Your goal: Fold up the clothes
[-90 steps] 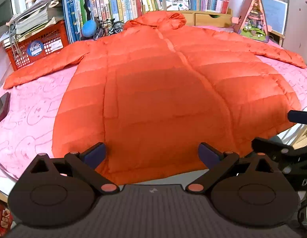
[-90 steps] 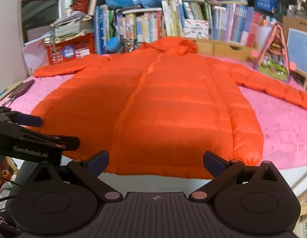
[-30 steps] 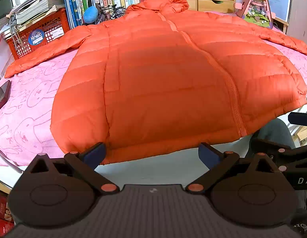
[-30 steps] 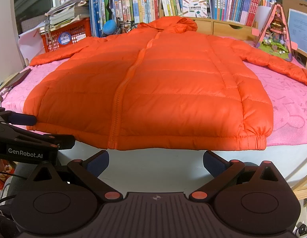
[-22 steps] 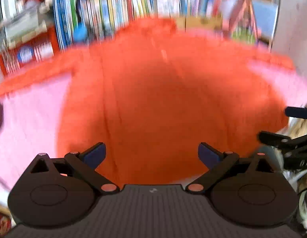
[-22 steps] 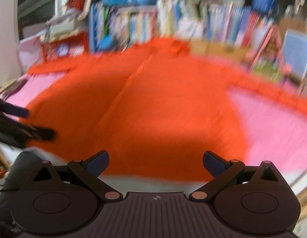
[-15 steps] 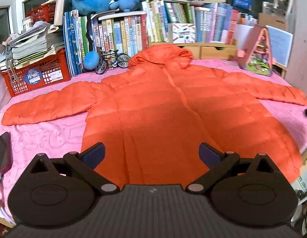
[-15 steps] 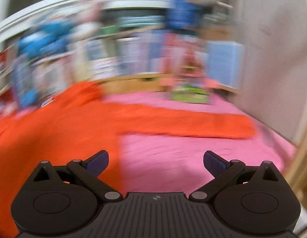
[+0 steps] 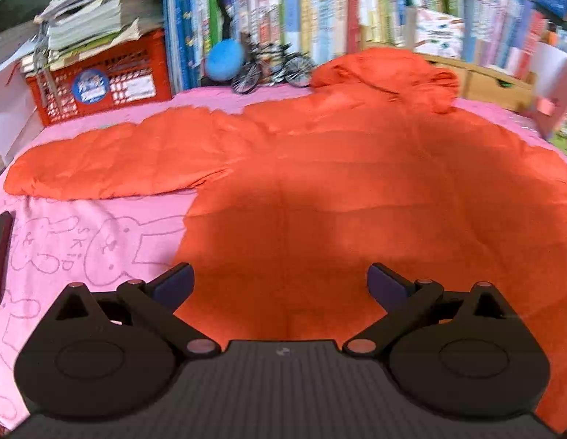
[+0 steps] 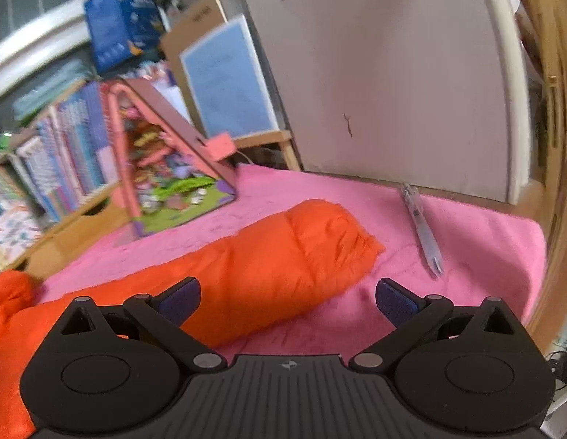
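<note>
Jacket [image 9: 356,190] spread flat for folding. L gripper [image 9: 279,285] agape, empty, over body; sleeve [image 9: 111,168] at 10. R gripper [image 10: 287,298] agape too, cuff [image 10: 320,241] at 12, prob. first fold.

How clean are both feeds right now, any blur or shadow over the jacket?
Left wrist view: a dark shadow lies across the jacket body ahead of the left tool, and the books look soft. Right wrist view: background smeared, sleeve fairly clear.

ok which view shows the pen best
The right wrist view: the pen lies in full on the pink blanket, just beyond the jacket cuff. The left wrist view faces the jacket's body and other sleeve; no pen there.
</note>
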Motion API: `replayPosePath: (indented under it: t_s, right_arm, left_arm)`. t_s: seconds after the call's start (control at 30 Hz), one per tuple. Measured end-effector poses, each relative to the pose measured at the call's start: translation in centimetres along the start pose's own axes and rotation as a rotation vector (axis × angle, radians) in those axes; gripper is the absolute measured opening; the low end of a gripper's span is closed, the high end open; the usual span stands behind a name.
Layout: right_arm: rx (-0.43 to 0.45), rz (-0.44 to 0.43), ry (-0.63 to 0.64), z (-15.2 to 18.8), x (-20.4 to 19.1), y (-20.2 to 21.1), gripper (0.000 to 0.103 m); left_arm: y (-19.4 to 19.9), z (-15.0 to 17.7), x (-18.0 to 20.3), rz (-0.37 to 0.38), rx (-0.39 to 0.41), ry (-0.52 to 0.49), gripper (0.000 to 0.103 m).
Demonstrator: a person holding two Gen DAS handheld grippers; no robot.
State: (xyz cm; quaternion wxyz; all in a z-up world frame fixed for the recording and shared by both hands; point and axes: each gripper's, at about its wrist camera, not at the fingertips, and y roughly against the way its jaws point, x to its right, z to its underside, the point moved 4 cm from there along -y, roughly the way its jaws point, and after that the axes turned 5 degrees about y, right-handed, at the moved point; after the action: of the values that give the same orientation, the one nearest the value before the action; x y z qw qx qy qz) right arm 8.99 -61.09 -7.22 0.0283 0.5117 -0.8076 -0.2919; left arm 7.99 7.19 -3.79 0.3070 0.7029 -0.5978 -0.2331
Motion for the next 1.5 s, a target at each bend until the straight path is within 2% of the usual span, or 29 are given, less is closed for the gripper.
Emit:
replayPosePath:
  t_s: [0.17, 0.23, 0.27, 0.3, 0.37, 0.43, 0.5, 0.57, 0.67, 0.77, 0.83, 0.9, 0.97, 1.03, 1.17, 1.23, 1.3, 1.37, 1.4, 1.5]
  right_arm:
    - [-0.046, 0.028, -0.031, -1.1, -0.2, -4.3, 0.103]
    - [-0.06, 0.029, -0.034, -1.8, -0.5, -5.4, 0.082]
    - [-0.08, 0.014, -0.057, -2.1, -0.6, -5.7, 0.054]
    - [-0.099, -0.004, -0.082, -2.4, -0.8, -5.9, 0.036]
    - [-0.113, -0.094, -0.149, -3.1, -1.7, -5.3, 0.021]
    - [-0.056, -0.181, -0.086, -4.1, -4.9, -3.3, 0.019]
    - [0.009, -0.286, 0.019, -5.1, -10.0, -0.6, 0.017]
    - [0.033, -0.424, 0.083, -5.6, -15.3, 1.7, 0.017]
    - [0.024, -0.687, 0.205, -4.3, -25.2, 5.2, 0.017]
    - [-0.058, -0.92, 0.348, 0.1, -34.7, 7.7, 0.019]
    - [-0.136, -0.972, 0.458, 4.3, -39.9, 8.2, 0.029]
    - [-0.23, -0.971, 0.52, 7.8, -42.3, 7.8, 0.058]
    - [-0.301, -0.969, 0.565, 10.8, -43.4, 7.5, 0.061]
    - [-0.309, -0.961, 0.603, 12.6, -42.8, 8.2, 0.066]
    - [-0.226, -0.913, 0.602, 12.5, -38.9, 9.7, 0.081]
    - [-0.149, -0.842, 0.59, 11.3, -36.9, 9.8, 0.082]
    - [-0.075, -0.762, 0.581, 11.1, -34.8, 9.5, 0.083]
    - [-0.049, -0.708, 0.546, 11.4, -33.2, 8.6, 0.083]
    - [-0.063, -0.698, 0.506, 11.7, -32.7, 7.7, 0.083]
    - [-0.095, -0.704, 0.401, 11.7, -31.6, 6.3, 0.083]
  left_arm:
    - [-1.9, -0.1, -1.7, 0.011, -0.006, 0.041, 0.103]
    - [-2.4, -0.2, -2.5, 0.027, 0.001, 0.061, 0.103]
    - [-2.5, -0.1, -2.8, 0.042, 0.018, 0.069, 0.103]
    - [-2.6, 0.1, -2.9, 0.047, 0.046, 0.06, 0.103]
    - [-2.7, 0.4, -2.7, 0.042, 0.075, 0.037, 0.103]
    - [-2.7, 0.3, -2.5, 0.043, 0.078, 0.033, 0.103]
    - [-2.8, 0.3, -2.4, 0.045, 0.081, 0.032, 0.103]
    - [-2.8, 0.3, -2.6, 0.046, 0.082, 0.033, 0.103]
    - [-2.8, 0.2, -2.7, 0.051, 0.082, 0.037, 0.103]
    - [-2.8, 0.2, -2.8, 0.057, 0.084, 0.043, 0.103]
    - [-2.7, 0.2, -2.8, 0.06, 0.084, 0.046, 0.103]
    - [-2.7, 0.2, -2.9, 0.062, 0.085, 0.049, 0.103]
    - [-2.7, 0.2, -2.9, 0.066, 0.086, 0.053, 0.103]
    - [-2.7, 0.2, -3.0, 0.068, 0.087, 0.055, 0.103]
    - [-2.7, 0.2, -3.1, 0.072, 0.087, 0.06, 0.103]
    - [-2.6, 0.0, -3.2, 0.07, 0.078, 0.075, 0.103]
    - [-2.4, -1.0, -3.1, 0.093, 0.036, 0.125, 0.103]
    - [-1.6, -2.8, -2.5, 0.209, 0.035, 0.174, 0.103]
    - [-1.2, -4.1, -2.3, 0.259, 0.062, 0.214, 0.103]
    - [-1.8, -7.5, -1.8, 0.356, 0.126, 0.369, 0.103]
